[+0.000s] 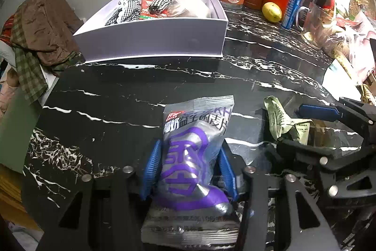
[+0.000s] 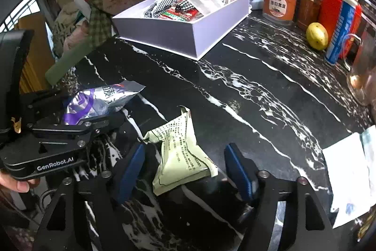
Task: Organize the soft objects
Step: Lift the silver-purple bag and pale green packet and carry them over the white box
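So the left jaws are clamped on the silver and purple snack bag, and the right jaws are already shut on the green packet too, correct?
Not quite. The left gripper is indeed clamped on the silver and purple snack bag, but the right gripper is open: in the right wrist view its jaws stand wide on either side of the green packet, which lies on the black marble table.

The left tool (image 1: 189,168) sits low over the table near its front edge, its blue pads (image 1: 152,165) pressed against both sides of a silver-and-purple snack packet (image 1: 195,147). Just to its right, the right tool (image 2: 188,171) has its fingers spread wide either side of a pale green packet (image 2: 181,152), touching neither side.
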`<state>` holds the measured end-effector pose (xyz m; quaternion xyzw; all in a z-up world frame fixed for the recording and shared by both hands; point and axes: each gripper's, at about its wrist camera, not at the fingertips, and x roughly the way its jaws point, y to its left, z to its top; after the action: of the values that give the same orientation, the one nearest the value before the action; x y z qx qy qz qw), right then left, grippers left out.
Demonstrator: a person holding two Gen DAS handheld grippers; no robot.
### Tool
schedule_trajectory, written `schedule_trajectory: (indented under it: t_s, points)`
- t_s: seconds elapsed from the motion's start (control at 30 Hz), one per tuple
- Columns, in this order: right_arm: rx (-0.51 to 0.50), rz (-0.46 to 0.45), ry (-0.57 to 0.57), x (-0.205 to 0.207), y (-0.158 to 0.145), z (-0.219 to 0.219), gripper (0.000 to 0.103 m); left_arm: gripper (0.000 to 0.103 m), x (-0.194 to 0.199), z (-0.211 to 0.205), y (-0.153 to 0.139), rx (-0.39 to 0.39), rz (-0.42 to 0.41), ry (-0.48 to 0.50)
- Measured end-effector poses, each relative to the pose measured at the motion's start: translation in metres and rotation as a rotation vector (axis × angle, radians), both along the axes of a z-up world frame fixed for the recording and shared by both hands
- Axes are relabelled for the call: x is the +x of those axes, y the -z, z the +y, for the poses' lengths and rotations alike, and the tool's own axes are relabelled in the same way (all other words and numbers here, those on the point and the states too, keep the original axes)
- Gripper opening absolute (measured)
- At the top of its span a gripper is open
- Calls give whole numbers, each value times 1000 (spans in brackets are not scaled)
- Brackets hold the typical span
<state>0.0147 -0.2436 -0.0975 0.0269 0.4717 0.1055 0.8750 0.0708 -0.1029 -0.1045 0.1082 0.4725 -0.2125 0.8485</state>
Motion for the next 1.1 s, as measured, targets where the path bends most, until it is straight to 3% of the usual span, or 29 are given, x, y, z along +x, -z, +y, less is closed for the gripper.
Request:
schedule_trajectory:
  t_s: [0.23,0.33,0.4,0.47,0.57,1.1]
  points:
    - [-77,5,-19,2,3,7,78,52,1,-1,1,-5,-10,5]
    - [-149,-4,-50,0,5,14,73,52,1,-2,1,-9,-17,6]
    - [-146,-7,-77,-2,4,16,69,50,1,-2,2,-11,-26,3]
    - [-143,-25,-79,-4,2,16,50,45,2,-2,1,-10,-28,3]
    - [-138,-44,-84,-6,3,14,44,42,3,-2,0,-10,-27,-3]
    - [17,-54,-7,-28,-2,-21,43,40,-22,-22,-10,-6,-48,46]
